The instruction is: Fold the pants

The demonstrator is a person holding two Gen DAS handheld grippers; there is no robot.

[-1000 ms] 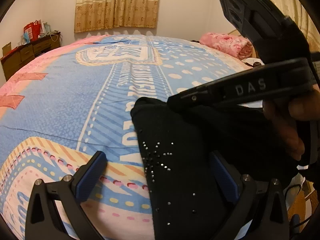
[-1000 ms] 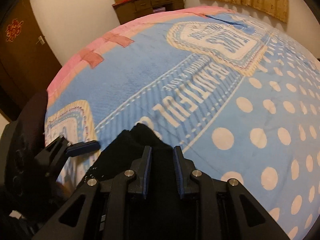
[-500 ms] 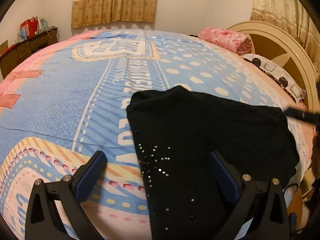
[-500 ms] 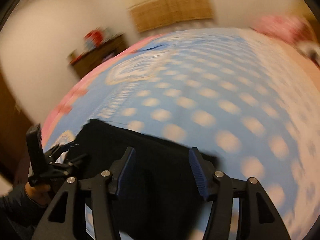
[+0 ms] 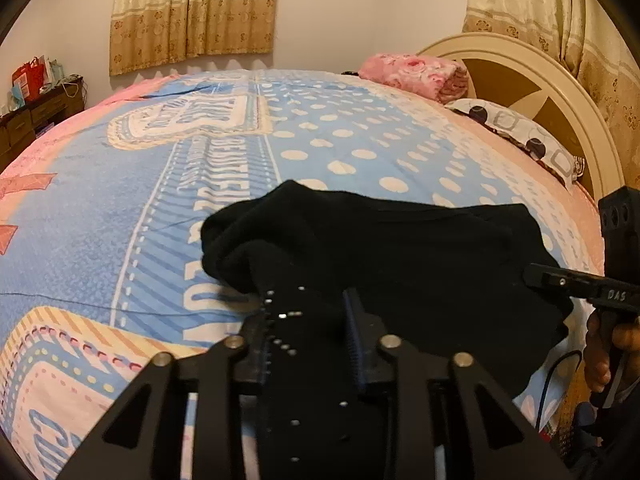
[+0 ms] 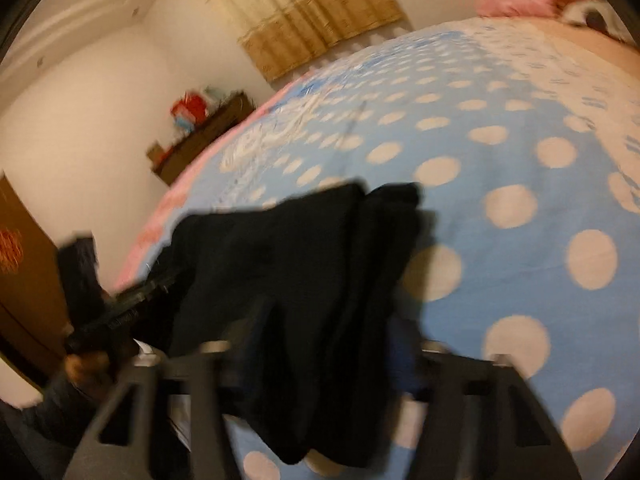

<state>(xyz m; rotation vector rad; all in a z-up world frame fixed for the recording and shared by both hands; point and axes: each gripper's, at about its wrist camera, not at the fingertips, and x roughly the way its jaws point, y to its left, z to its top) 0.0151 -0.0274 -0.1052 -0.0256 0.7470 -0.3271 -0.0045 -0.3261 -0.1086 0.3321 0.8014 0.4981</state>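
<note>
Black pants (image 5: pixel 400 256) with small shiny studs lie bunched on the blue dotted bedspread (image 5: pixel 120 200). My left gripper (image 5: pixel 308 332) is at their near left edge, its jaws closing, and the pads pinch the studded cloth. In the blurred right wrist view the pants (image 6: pixel 300 240) run back between the fingers of my right gripper (image 6: pixel 328 332). Its jaws are closing with a wide gap and cloth between them. One right finger (image 5: pixel 568 280) shows at the pants' right edge, held by a hand (image 5: pixel 600 352). The left gripper's handle (image 6: pixel 120 304) shows at the left.
A folded pink blanket (image 5: pixel 412 72) and a spotted pillow (image 5: pixel 520 132) lie by the cream headboard (image 5: pixel 520 60) at the far right. A dark dresser (image 5: pixel 32 116) stands against the left wall. A cable (image 5: pixel 552 380) hangs off the bed's near right edge.
My left jaws went from wide open to closed on the studded cloth. My right gripper let go at the pants' far left corner, swung to their right edge and rolled.
</note>
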